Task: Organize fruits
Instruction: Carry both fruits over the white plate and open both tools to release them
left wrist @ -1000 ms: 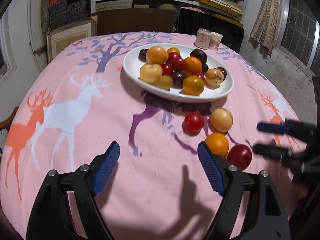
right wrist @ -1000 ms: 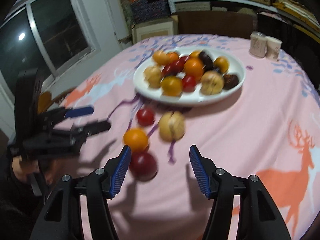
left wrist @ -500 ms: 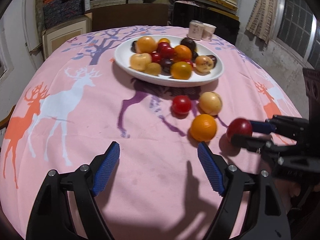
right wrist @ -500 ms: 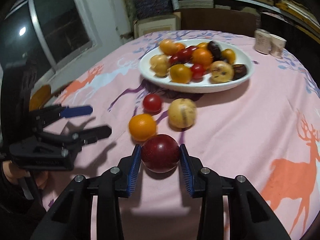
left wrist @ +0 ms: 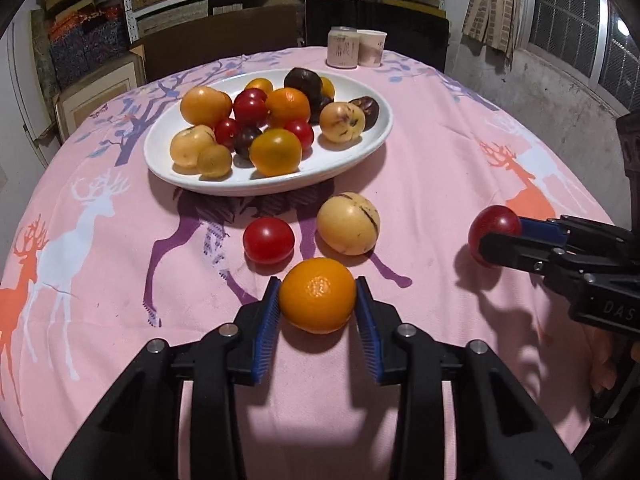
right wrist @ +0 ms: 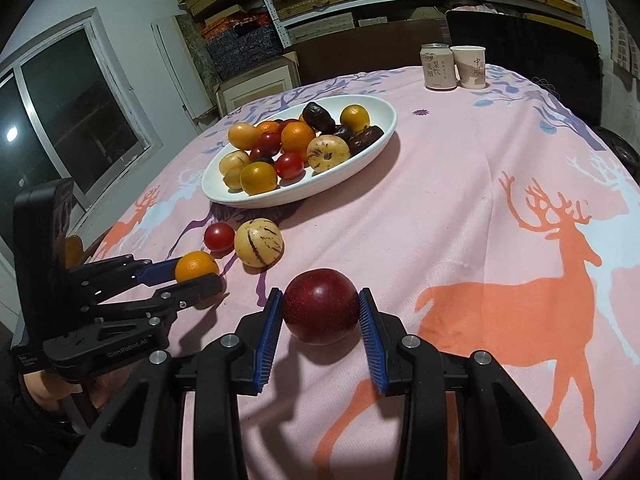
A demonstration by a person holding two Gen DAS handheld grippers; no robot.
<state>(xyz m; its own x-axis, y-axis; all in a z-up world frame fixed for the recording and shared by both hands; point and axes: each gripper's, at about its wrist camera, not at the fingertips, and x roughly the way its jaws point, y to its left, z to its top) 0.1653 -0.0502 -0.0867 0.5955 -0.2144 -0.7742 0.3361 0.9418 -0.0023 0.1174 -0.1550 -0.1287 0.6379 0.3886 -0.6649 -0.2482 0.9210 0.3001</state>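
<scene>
Left gripper (left wrist: 317, 295): I am watching its jaws closing in; the blue pads are pressing both sides of the orange (left wrist: 317, 294), which is sitting on the cloth (left wrist: 420, 184).
Right gripper (right wrist: 320, 307): I am seeing it pinching the plum (right wrist: 321, 305) between its pads, narrow spread, the plum low over the cloth or resting on it; I cannot tell which.
Loose fruit: a tomato (left wrist: 268, 240) and a striped melon (left wrist: 348, 223) are lying side by side just beyond the orange, between it and the plate (left wrist: 360, 152).
Plate: it is holding a heap of orange, red, yellow and dark fruit, well apart from both grippers.
Left view only: I am getting the right gripper from the side at the right edge, the plum poking out past its fingertips, and a barred window behind.
Right view only: I am getting the left gripper from the side with the orange in its tips, a hand (right wrist: 48, 392) under it, and the can (right wrist: 438, 66) and cup (right wrist: 472, 66) clearly lettered at the far edge.
</scene>
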